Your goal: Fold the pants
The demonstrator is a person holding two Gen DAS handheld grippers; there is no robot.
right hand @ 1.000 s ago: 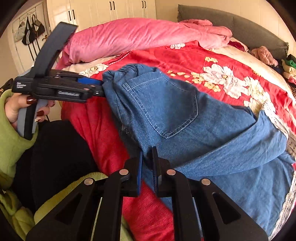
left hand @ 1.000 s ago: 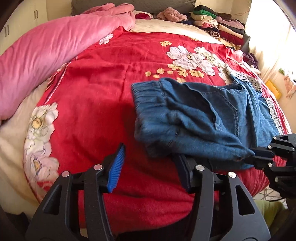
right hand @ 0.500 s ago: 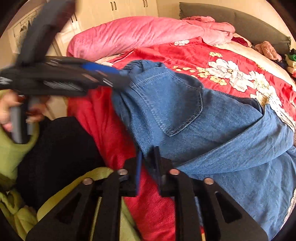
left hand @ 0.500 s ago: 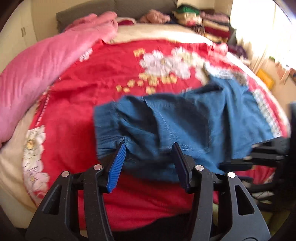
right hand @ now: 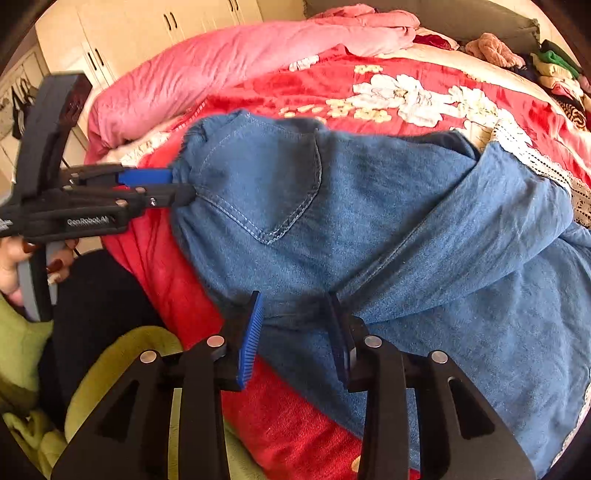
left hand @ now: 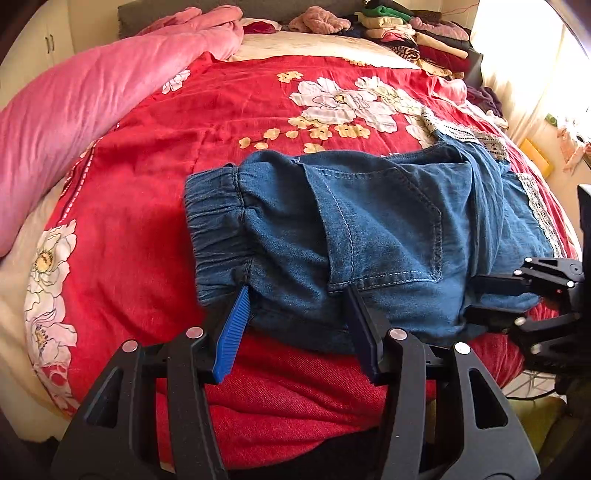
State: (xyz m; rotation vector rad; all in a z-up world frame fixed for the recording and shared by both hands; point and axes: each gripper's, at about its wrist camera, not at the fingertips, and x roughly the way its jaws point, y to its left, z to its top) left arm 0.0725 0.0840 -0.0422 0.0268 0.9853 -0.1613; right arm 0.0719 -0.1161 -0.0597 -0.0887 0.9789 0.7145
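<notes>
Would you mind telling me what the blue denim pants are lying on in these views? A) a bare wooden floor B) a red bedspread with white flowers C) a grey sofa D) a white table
B: the pants lie spread over the red bedspread, whose white flower print shows just beyond them.

A home bedroom: a bed (left hand: 155, 155) under a red floral bedspread (left hand: 221, 110), a pink quilt (left hand: 92, 96) on its left, folded clothes (left hand: 413, 33) stacked far right, cream wardrobe doors (right hand: 147, 33) behind.
</notes>
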